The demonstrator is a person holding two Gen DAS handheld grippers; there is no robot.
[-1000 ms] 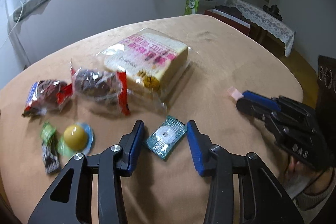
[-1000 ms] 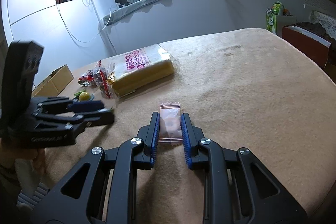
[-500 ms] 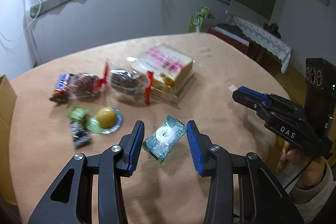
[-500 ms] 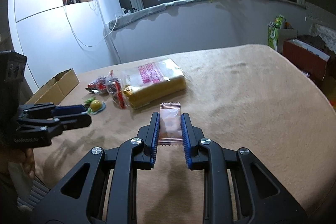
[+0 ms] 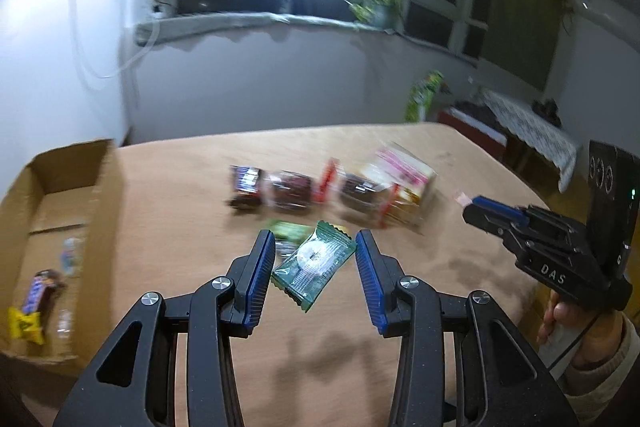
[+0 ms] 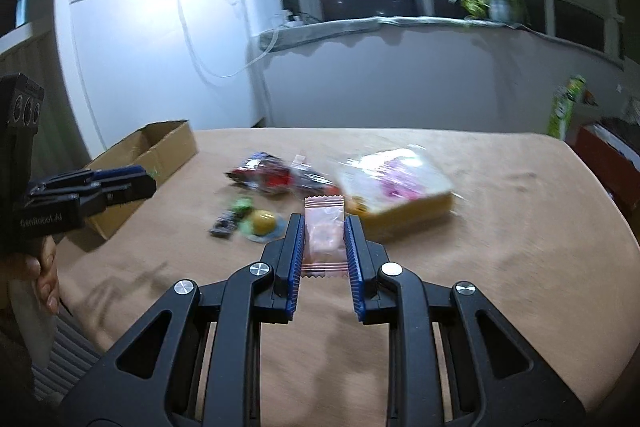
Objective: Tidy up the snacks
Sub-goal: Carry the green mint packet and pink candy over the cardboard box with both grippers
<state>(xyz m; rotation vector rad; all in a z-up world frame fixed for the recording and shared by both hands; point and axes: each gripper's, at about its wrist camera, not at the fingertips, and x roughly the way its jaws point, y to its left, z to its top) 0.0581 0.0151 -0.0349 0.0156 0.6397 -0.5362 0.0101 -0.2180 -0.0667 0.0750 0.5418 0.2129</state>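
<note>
My left gripper (image 5: 315, 241) is shut on a green candy packet (image 5: 314, 265), which hangs tilted between the blue pads above the tan table (image 5: 180, 187). My right gripper (image 6: 323, 221) is shut on a pink candy packet (image 6: 323, 233), held upright off the table. An open cardboard box (image 5: 104, 187) sits at the table's left end, with a candy bar (image 5: 38, 291) and other small wrappers inside. In the left wrist view the right gripper (image 5: 476, 205) is at the right. In the right wrist view the left gripper (image 6: 132, 181) is in front of the box (image 6: 160, 147).
Snacks lie mid-table: a wrapped bread loaf (image 6: 400, 183), two red-ended dark snack packs (image 5: 288, 189) (image 5: 352, 191), a yellow jelly cup (image 6: 262, 223) and small green and dark packets (image 6: 242, 205). A hand (image 5: 576, 315) holds the right gripper. A ring light shines above.
Both grippers have risen and swung to the left with their candies still held. The cardboard box has come into view on the left, and the snacks now lie farther off.
</note>
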